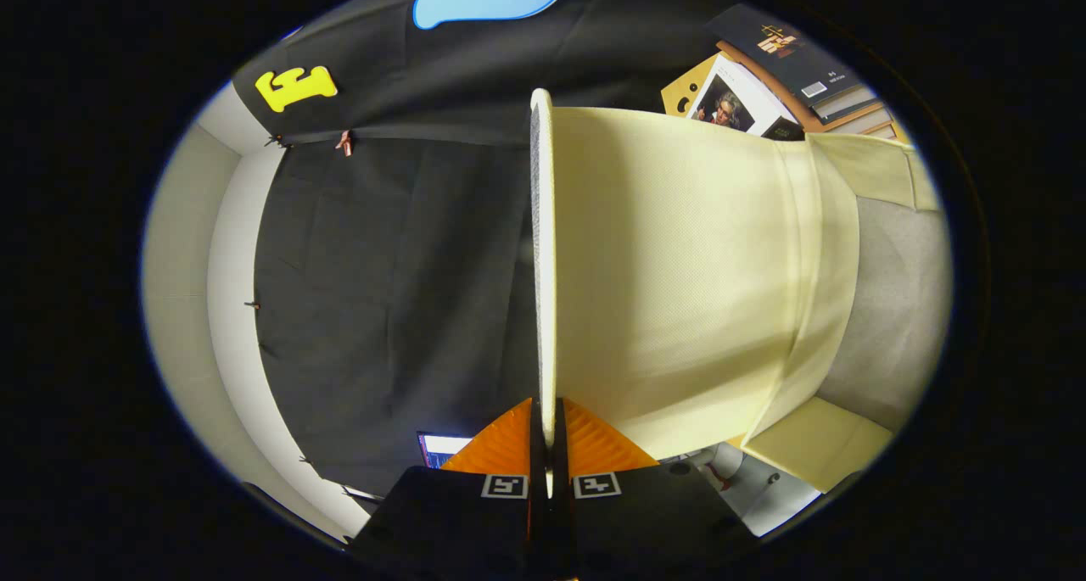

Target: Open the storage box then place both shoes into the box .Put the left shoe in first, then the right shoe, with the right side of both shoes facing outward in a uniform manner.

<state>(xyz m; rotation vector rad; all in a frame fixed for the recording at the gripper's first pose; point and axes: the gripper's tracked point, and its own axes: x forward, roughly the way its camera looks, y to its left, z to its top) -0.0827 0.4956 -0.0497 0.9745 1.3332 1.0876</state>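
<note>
The storage box's pale yellow lid (679, 276) is lifted, and its inner face stretches from my fingers to the hinge fold. My gripper (547, 420) is shut on the lid's thin free edge (541, 250), one finger on each side of it. Beyond the fold lies the box's grey inside (899, 310). Two yellow side flaps (874, 170) (814, 445) stand at either end of the opening. The whole view is rolled sideways.
A stack of books (789, 64) and a printed picture card (730, 102) lie past the box's far end. The black cloth wall (382, 267) hangs on the other side of the lid. A lit screen (441, 447) peeks out beside my fingers.
</note>
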